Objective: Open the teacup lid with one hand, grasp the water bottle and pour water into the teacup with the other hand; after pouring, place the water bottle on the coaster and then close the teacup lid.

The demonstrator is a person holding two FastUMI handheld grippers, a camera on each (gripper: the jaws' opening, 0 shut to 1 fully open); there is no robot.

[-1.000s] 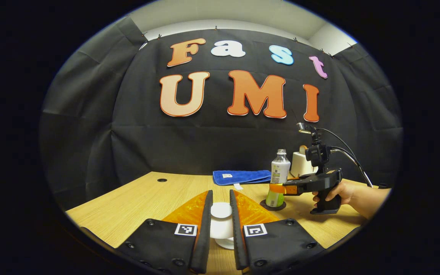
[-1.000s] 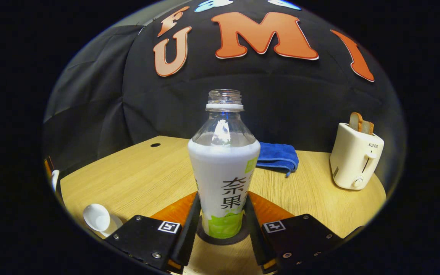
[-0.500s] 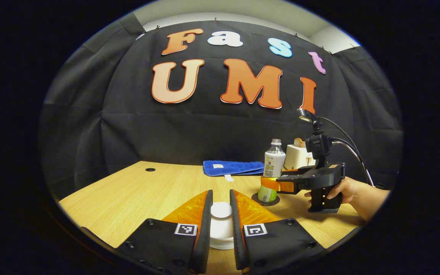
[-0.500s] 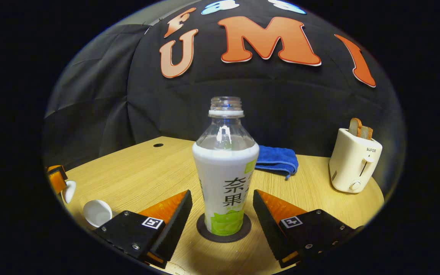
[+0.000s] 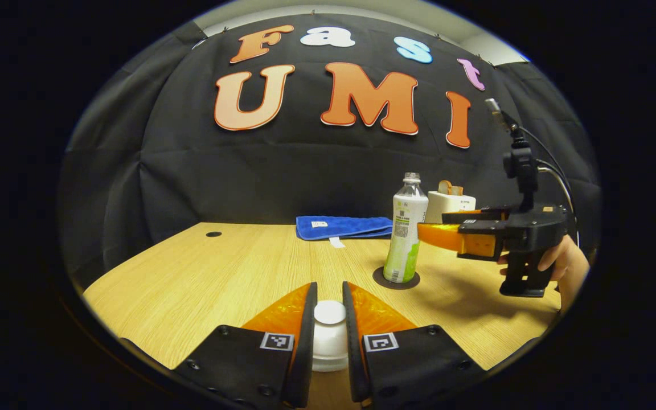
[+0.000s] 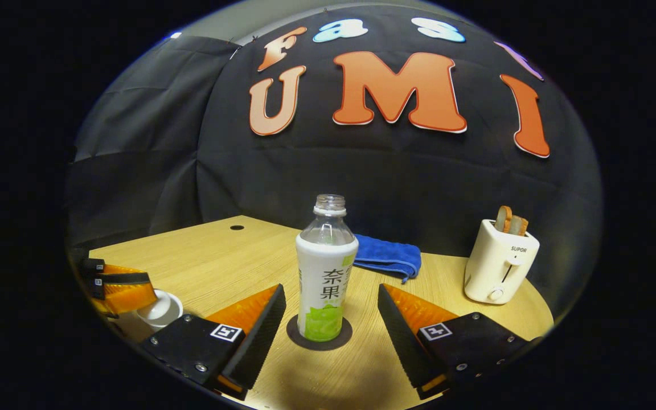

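The water bottle, uncapped with a white and green label, stands upright on the dark round coaster. My right gripper is open, with a finger on each side of the bottle and well apart from it. The left gripper view has the bottle, the coaster and the right gripper, held by a hand. My left gripper is shut on the knob of the white teacup lid. The lid sits over the teacup; I cannot tell whether they touch.
A folded blue towel lies at the back of the wooden table. A cream toaster with bread in it stands at the back right. A small hole marks the table's far left.
My right gripper let go of the bottle, opened and drew back, leaving it on the coaster. My left gripper brought the lid over the teacup.
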